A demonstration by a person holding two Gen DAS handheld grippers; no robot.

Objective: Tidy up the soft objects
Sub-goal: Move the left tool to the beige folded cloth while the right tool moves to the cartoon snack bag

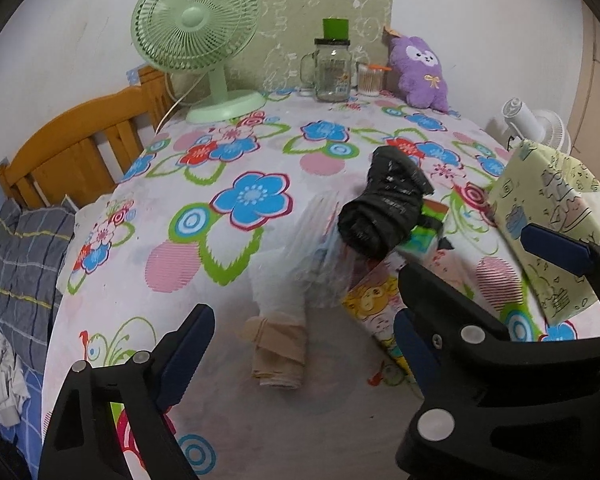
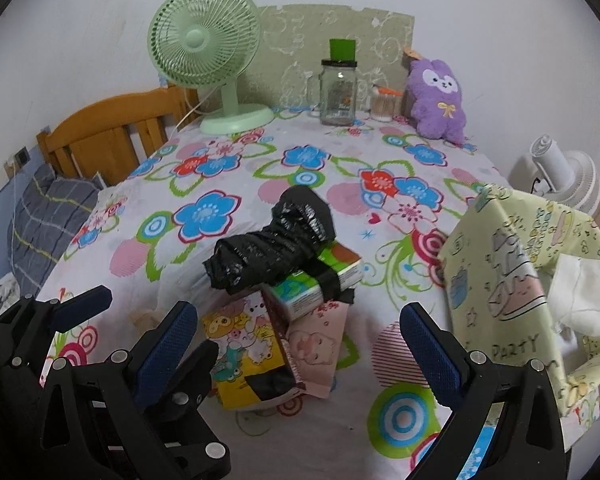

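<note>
Tissue packs [image 2: 260, 344] piled mid-table, black bag roll [image 2: 272, 248] on top, beige roll [image 1: 278, 354] lying beside. Left gripper [image 1: 300, 344] wide open over beige roll, holds nothing. Right gripper [image 2: 296, 340] wide open, empty, over pile. Bump could knock black roll off. Pinching floral cloth [image 1: 236, 168] could drag all.

I note a roll of black plastic bags [image 2: 272, 248] lying on its side atop a small heap at mid-table. Beneath it a green tissue pack [image 2: 320, 286], banded with black tape, rests tilted. Under that sit a yellow cartoon-print pack [image 2: 236, 344] and a pink one [image 2: 320, 348], touching. In the left wrist view, a clear plastic bag [image 1: 320, 264] lies against the heap, and a folded beige cloth bundle [image 1: 278, 356] lies just beside it.
</note>
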